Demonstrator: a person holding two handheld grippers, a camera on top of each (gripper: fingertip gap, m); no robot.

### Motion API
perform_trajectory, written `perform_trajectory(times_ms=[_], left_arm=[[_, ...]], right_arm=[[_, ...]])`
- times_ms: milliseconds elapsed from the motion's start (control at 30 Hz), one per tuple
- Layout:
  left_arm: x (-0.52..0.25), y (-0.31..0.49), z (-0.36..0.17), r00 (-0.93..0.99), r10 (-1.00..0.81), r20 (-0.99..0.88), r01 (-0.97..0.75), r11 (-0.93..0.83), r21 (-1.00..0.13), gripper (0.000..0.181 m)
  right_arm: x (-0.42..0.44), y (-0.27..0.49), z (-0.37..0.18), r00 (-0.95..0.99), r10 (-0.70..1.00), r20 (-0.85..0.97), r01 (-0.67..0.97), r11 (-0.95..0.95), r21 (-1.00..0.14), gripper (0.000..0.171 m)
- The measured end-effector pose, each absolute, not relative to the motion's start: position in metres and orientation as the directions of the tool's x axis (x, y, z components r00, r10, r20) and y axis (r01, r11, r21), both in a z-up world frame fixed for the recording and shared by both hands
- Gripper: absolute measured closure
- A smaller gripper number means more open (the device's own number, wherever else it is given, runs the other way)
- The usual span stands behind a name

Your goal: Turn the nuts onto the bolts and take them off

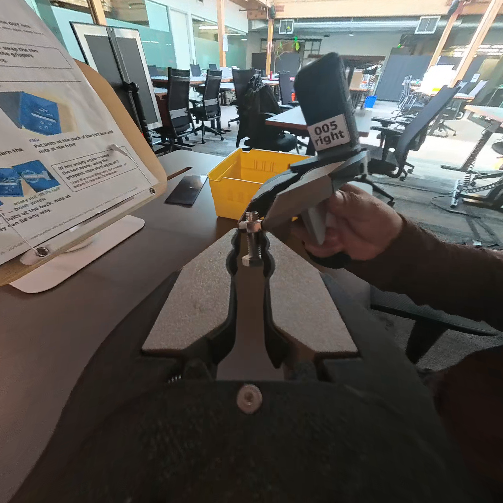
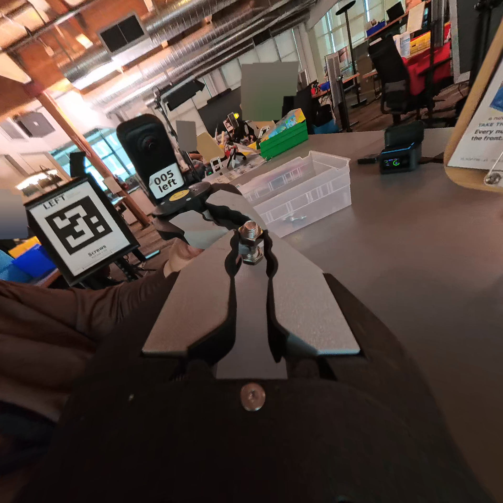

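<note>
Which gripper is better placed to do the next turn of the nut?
Right, probably. The right gripper is shut on the nut near the bolt's threaded end, while the left gripper clamps the shank just above the head, steadying the bolt upright rather than turning anything.

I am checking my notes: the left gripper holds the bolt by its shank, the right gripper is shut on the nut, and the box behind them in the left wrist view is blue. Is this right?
Not quite: the box is yellow, as the left wrist view shows. The rest stands: the left gripper holds the bolt by its shank, and the right gripper is shut on the nut.
</note>
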State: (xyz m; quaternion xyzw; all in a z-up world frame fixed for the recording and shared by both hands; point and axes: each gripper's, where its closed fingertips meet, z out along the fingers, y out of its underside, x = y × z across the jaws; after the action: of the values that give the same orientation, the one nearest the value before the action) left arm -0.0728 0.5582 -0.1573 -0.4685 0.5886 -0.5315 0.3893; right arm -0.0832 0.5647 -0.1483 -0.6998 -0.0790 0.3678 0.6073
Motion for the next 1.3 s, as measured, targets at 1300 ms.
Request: perform_trajectory(times_ms=[1300], left_arm=[[-0.063,0.57,-0.185,-0.075,-0.995,-0.063,-0.198,0.077,-0.977,0.174]], right_arm=[[-0.067,0.574,-0.176,0.868,0.418,-0.267,-0.209,-0.181,-0.961,0.15]])
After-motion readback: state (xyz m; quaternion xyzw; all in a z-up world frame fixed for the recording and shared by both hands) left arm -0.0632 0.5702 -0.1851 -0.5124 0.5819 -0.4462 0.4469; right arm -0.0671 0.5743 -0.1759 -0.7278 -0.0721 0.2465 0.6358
